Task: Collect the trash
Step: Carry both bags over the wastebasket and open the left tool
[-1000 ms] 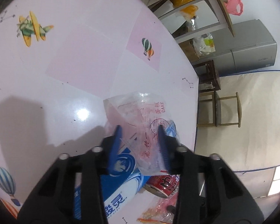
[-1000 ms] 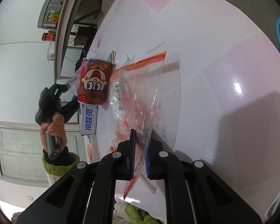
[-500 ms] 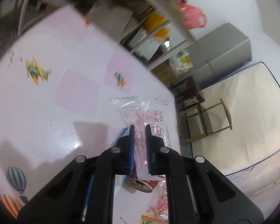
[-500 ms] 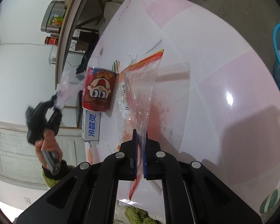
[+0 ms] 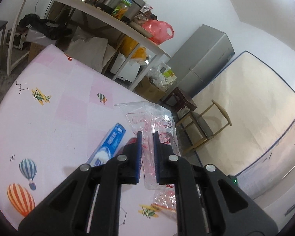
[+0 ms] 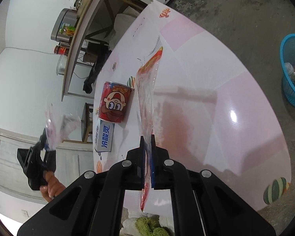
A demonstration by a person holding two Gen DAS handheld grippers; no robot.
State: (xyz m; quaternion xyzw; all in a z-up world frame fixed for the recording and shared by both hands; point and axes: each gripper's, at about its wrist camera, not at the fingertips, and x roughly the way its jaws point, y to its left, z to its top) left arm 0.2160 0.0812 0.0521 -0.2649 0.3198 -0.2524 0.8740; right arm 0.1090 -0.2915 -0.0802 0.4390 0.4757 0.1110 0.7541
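Note:
My left gripper (image 5: 147,137) is shut on a clear plastic bag with red print (image 5: 151,118), held up above the pink table (image 5: 39,127). In the right wrist view the left gripper (image 6: 47,143) hangs off the table's left edge with the bag (image 6: 55,125) in it. My right gripper (image 6: 147,139) is shut on a clear wrapper with red streaks (image 6: 147,90), which hangs stretched above the table (image 6: 226,78). A red can (image 6: 114,104) and a blue toothpaste box (image 6: 105,139) lie on the table beside it. The box (image 5: 110,143) also shows left of the left fingers.
A blue basket (image 6: 291,96) holding trash stands on the floor past the table's right side. A shelf rack (image 5: 108,19) with jars and bags, a grey fridge (image 5: 206,59), wooden chairs (image 5: 202,127) and a leaning mattress (image 5: 255,118) lie beyond the table.
The left gripper closed on the clear bag and raised it off the table, rolling as it rose. The right gripper lifted its wrapper higher above the table.

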